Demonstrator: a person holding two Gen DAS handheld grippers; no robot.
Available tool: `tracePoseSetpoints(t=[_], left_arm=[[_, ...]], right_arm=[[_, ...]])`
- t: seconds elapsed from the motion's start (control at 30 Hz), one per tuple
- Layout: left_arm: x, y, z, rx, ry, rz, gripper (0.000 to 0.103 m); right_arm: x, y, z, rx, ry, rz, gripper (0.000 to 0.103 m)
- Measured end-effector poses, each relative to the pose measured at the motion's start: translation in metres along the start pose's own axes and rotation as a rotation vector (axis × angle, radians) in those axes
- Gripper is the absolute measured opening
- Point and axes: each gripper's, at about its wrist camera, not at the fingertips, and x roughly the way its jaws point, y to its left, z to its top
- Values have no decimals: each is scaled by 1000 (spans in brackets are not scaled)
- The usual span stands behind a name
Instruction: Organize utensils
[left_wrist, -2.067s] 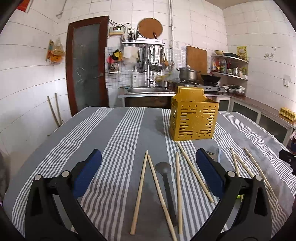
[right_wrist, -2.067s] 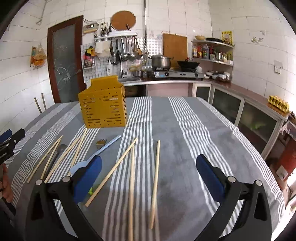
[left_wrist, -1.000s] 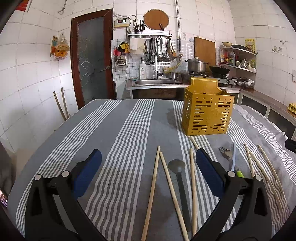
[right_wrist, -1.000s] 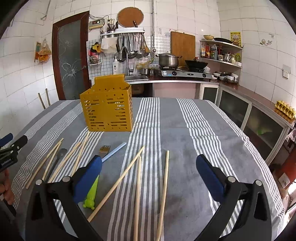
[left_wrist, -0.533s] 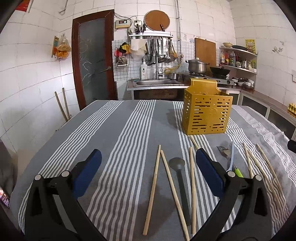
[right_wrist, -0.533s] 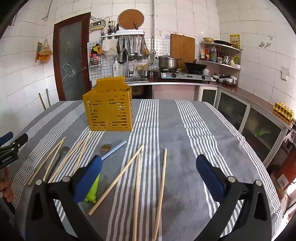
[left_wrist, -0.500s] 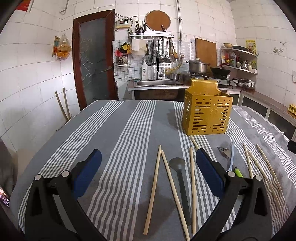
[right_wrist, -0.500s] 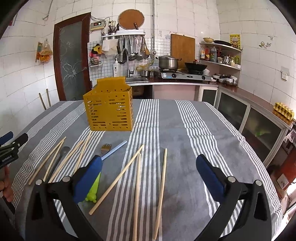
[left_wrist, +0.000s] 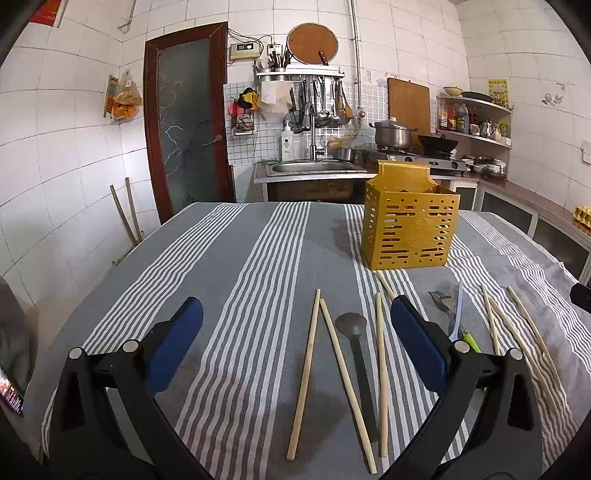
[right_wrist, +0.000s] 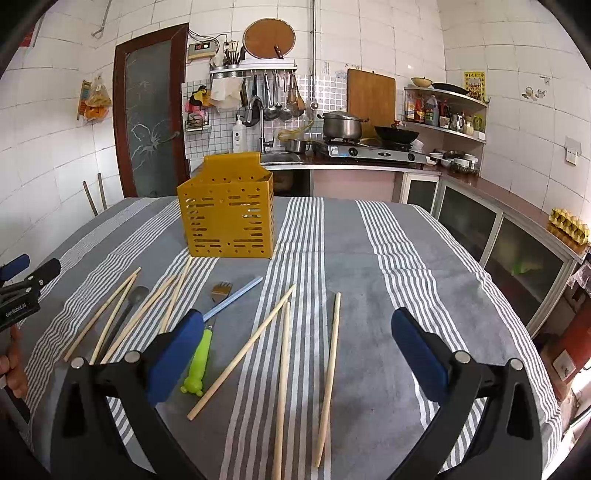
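Nothing grabbed yet: both tongs spread wide and empty, holder still has no utensils showing above its rim.

Left to right on the striped tablecloth (left_wrist: 236, 280):
- left gripper (left_wrist: 295, 343) hovers over a chopstick pair (left_wrist: 310, 354) meeting in a V at the far tips, then the dark spoon (left_wrist: 351, 326), then another chopstick (left_wrist: 380, 365) just beside it.
- fork (right_wrist: 221, 287) with blue handle, and a green-handled utensil (right_wrist: 197, 360) partly hidden by the right gripper's inner pad.
- right gripper (right_wrist: 295, 354) hovers over three loose chopsticks (right_wrist: 284, 362).
- yellow holder (right_wrist: 229, 218) upright at the far side, well apart from both grippers.

Change over the last two seconds: both cameras pulled back and rose a bit; the table items sit farther ahead in both views, none displaced. Last half second: essentially static.

Read: looks like a settle/aim pause, task at the start. Next move is probably a descent onto one stick; thin, flat on cloth, so a pinch can easily miss.
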Motion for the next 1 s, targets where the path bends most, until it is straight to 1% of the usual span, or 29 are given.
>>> tracePoseSetpoints(t=[0.3, 0.5, 0.67, 0.8, 0.83, 0.9, 0.93, 1.0], left_arm=[[0, -1, 2, 3, 4, -6, 98], [7, -4, 7, 6, 21, -30, 98], [17, -9, 13, 7, 39, -42, 98], [29, -13, 20, 5, 65, -52, 98], [34, -14, 21, 5, 76, -57, 98], [45, -17, 25, 1, 105, -76, 98], [50, -19, 27, 7, 115, -78, 98], [61, -23, 31, 13, 139, -91, 98]], right_arm=[[4, -2, 1, 9, 13, -4, 99], [16, -4, 5, 20, 43, -5, 99], [33, -6, 12, 50, 92, 19, 99], [55, -1, 16, 45, 152, 27, 98], [61, 1, 18, 43, 164, 30, 97], [72, 2, 21, 38, 185, 33, 87], [83, 3, 24, 40, 207, 37, 85], [97, 3, 27, 51, 239, 45, 75]])
